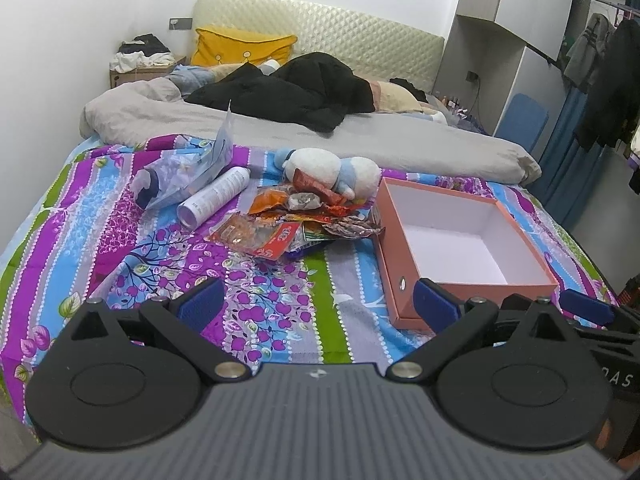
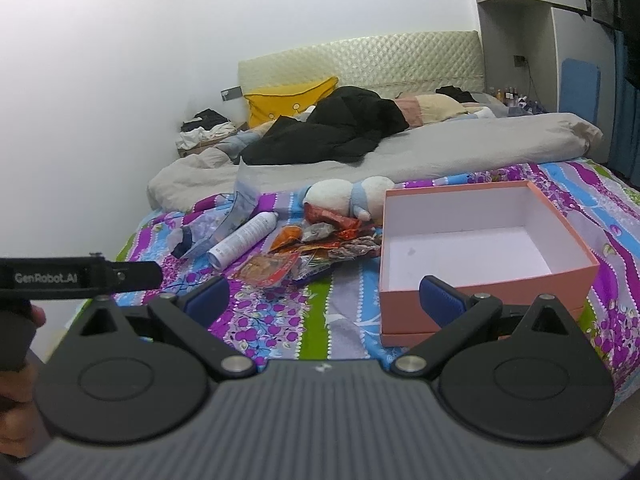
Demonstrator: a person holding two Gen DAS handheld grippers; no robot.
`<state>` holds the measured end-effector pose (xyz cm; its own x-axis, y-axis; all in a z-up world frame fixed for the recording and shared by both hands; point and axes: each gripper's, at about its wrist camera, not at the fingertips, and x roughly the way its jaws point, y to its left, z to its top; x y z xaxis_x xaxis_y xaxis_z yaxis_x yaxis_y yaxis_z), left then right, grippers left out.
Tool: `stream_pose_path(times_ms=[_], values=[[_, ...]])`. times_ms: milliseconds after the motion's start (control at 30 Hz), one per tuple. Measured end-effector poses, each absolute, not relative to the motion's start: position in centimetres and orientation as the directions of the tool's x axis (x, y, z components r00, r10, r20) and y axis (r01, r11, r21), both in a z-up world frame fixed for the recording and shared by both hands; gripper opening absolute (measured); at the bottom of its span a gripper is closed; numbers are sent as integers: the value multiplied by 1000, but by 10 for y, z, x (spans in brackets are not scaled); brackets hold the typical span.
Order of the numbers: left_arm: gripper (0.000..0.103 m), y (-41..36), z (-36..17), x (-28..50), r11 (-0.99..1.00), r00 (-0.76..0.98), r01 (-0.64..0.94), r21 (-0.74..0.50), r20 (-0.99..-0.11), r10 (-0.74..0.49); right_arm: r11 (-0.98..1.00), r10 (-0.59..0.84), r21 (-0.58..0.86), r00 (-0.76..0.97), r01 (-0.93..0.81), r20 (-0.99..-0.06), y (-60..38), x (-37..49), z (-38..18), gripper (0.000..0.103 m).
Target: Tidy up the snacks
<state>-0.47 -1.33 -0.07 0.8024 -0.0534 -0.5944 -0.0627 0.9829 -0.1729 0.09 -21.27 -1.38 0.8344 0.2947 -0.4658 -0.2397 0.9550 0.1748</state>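
Observation:
A pile of snack packets lies on the patterned bedspread, also in the right wrist view. An open pink box with a white empty inside sits to the right of the pile; it also shows in the right wrist view. My left gripper is open and empty, hovering over the bedspread short of the pile. My right gripper is open and empty, near the box's front left corner. The right gripper's fingers show at the right edge of the left wrist view.
A white plush toy lies just behind the snacks. A white spray can and a clear plastic bag lie to the left. A grey duvet, black clothes and a yellow pillow lie farther back.

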Motion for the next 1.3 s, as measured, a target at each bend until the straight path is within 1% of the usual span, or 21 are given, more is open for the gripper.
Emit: stream_pose_path(times_ms=[100, 233, 533, 733, 1000, 1300], values=[[102, -13, -1, -5, 983, 803, -63, -174, -594, -54, 957, 288, 176, 834, -232, -470, -211, 2, -17, 103], [102, -13, -1, -5, 983, 801, -63, -173, -596, -54, 948, 316, 195, 827, -253, -465, -210, 0, -18, 103], [102, -13, -3, -4, 986, 789, -46, -161, -611, -63, 952, 302, 204, 823, -230, -481, -207, -4, -27, 103], [102, -10, -3, 1, 985, 787, -44, -167, -613, -69, 952, 294, 222, 833, -211, -469, -210, 0, -27, 103], [102, -7, -7, 14, 985, 775, -37, -169, -627, -78, 944, 315, 241, 837, -226, -447, -208, 6, -28, 103], [102, 6, -19, 36, 984, 752, -46, -171, -655, -78, 947, 304, 241, 836, -212, -457, -203, 25, -32, 103]])
